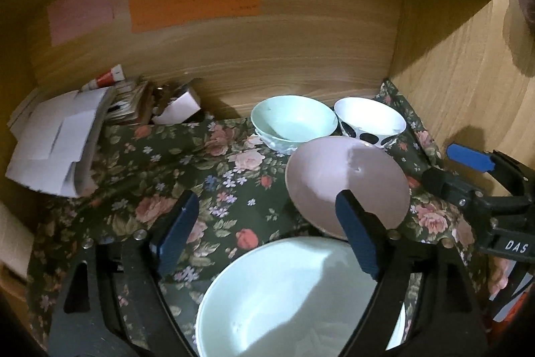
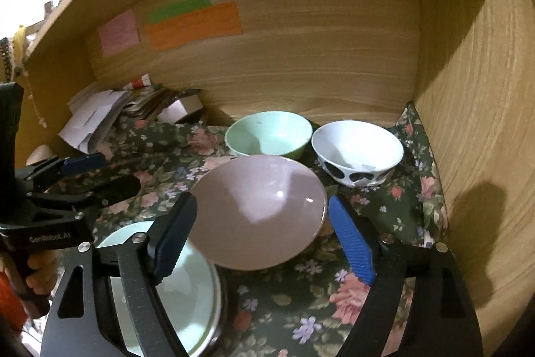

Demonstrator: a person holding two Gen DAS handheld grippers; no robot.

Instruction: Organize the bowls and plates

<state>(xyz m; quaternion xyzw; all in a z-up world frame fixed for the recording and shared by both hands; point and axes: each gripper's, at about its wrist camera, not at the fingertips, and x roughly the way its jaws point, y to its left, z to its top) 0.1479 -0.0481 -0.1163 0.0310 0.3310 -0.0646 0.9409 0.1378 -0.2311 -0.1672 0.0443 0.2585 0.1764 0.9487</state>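
Note:
On the floral cloth, a pale mint plate lies nearest, under my left gripper, which is open and empty. Just beyond it sits a pink bowl, with a green bowl and a white bowl with black spots behind. In the right wrist view the pink bowl lies between the spread fingers of my right gripper, and the pads do not press on it. Its near edge overlaps the mint plate. The green bowl and the spotted bowl stand at the back.
A pile of papers and small boxes fills the back left corner. Wooden walls close the back and the right side. Coloured notes are stuck on the back wall. A hand holds the left gripper.

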